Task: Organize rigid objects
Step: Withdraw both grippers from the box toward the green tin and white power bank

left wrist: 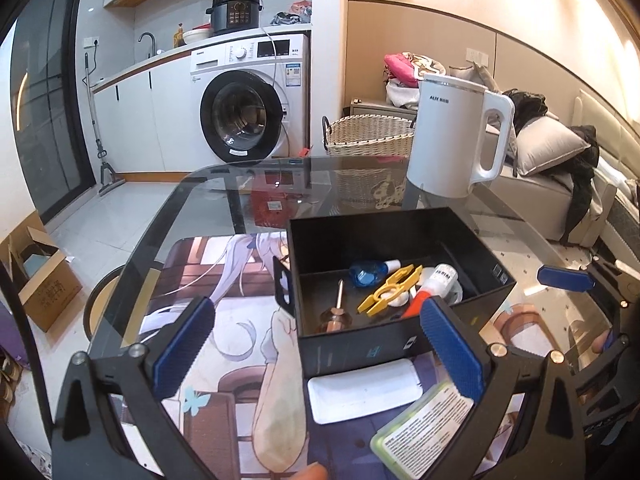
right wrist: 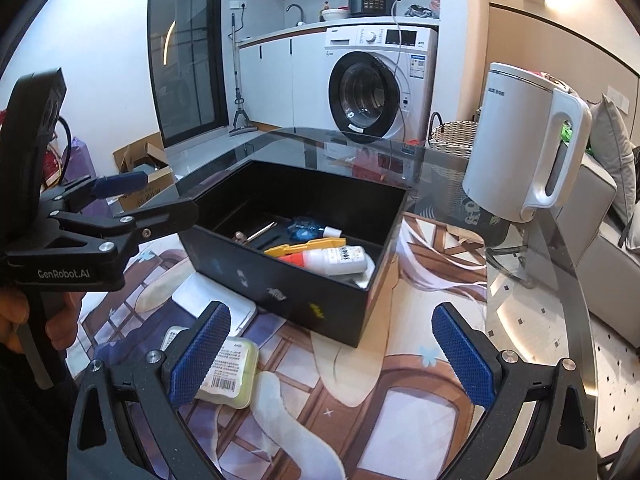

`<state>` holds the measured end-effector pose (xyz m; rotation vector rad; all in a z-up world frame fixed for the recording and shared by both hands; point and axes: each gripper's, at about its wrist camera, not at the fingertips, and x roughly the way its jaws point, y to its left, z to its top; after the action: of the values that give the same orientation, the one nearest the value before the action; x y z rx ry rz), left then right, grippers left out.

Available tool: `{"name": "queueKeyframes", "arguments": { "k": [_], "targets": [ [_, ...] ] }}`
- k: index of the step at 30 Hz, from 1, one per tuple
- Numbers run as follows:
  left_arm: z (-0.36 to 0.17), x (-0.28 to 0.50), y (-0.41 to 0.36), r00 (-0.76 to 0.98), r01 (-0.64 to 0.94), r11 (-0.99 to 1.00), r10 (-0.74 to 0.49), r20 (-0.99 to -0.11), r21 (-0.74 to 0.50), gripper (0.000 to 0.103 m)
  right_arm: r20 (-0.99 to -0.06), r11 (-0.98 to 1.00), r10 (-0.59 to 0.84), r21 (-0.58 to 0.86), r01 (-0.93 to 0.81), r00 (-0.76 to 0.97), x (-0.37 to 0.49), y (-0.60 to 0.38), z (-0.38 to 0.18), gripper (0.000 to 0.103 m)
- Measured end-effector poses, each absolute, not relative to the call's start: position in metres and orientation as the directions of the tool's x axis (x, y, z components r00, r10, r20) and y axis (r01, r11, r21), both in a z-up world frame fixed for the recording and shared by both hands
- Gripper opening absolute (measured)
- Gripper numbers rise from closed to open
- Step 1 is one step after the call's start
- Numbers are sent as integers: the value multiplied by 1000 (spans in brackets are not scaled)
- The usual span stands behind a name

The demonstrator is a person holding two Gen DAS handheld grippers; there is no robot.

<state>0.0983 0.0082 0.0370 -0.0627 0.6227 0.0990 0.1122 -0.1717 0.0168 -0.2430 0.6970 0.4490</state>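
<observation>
A black open box (left wrist: 492, 280) (right wrist: 304, 296) stands on the printed mat. Inside lie a screwdriver (left wrist: 338, 308) (right wrist: 256, 234), a blue item (left wrist: 366, 274) (right wrist: 304, 230), a yellow clip (left wrist: 390, 290) (right wrist: 304, 247) and a white glue bottle (left wrist: 438, 280) (right wrist: 340, 259). In front of the box lie a white flat case (left wrist: 364, 394) (right wrist: 216, 304) and a light green labelled case (left wrist: 424, 430) (right wrist: 230, 372). My left gripper (left wrist: 316, 356) is open and empty above the white case. My right gripper (right wrist: 332, 356) is open and empty, its left finger over the green case.
A white electric kettle (left wrist: 452, 140) (right wrist: 520, 144) stands on the glass table (left wrist: 224, 184) behind the box. A wicker basket (left wrist: 368, 136), a washing machine (left wrist: 248, 100), a cardboard box (left wrist: 44, 284) on the floor and a sofa (left wrist: 560, 168) surround the table.
</observation>
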Motion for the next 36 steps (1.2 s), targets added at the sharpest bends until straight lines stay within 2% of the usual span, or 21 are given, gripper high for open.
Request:
{"name": "queueKeyframes", "arguments": {
  "k": [12,36],
  "targets": [
    [16,100,19,751,-163,987,134,-646,16,103,-720,844,321,-78,-531,615,98,-146,-3,102],
    [3,102,24,708,-156,988,122,-695,15,103,-794,797,359,-12,-604,490,95,-130,-29,102]
  ]
}}
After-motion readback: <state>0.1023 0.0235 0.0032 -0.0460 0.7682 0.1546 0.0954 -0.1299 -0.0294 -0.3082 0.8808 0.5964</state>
